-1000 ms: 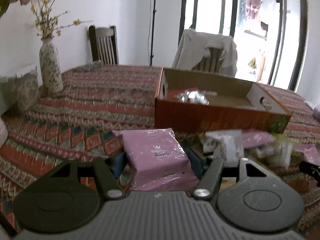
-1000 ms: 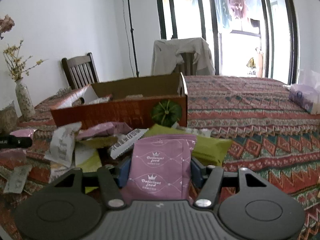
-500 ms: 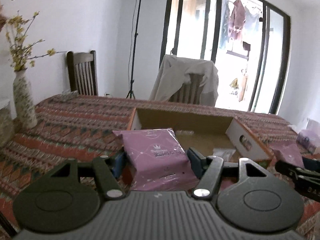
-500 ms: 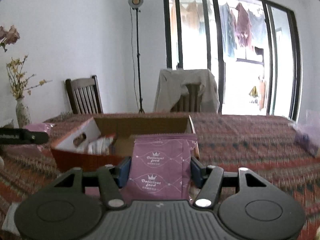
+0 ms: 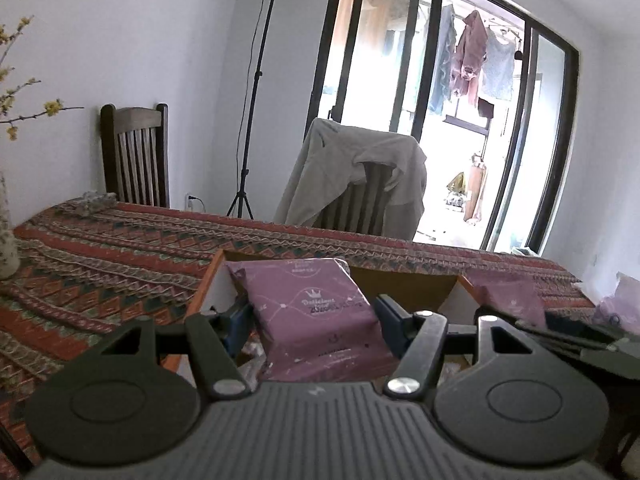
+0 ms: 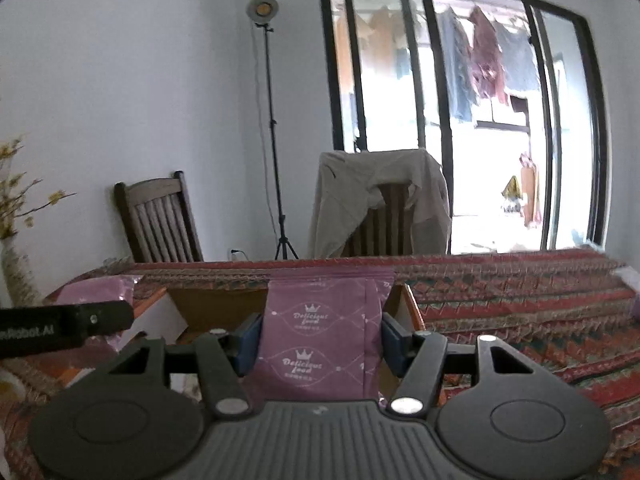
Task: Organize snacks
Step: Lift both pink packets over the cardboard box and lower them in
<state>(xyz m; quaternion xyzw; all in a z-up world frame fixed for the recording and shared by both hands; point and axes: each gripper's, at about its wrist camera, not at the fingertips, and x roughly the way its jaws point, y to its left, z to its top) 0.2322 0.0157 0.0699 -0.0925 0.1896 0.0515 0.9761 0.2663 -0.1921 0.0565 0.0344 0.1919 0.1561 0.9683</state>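
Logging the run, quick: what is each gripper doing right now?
Left gripper: closed on a purple snack packet.
Right gripper: closed on another purple snack packet.

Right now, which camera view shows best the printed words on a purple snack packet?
The right wrist view. The packet held there faces the camera upright, and "Delicious food" reads clearly under two crowns. In the left wrist view the other purple packet lies tilted away, so its print is small and blurred.

Bright window glare; dim foreground — soft blur; fisheye-bent edges.
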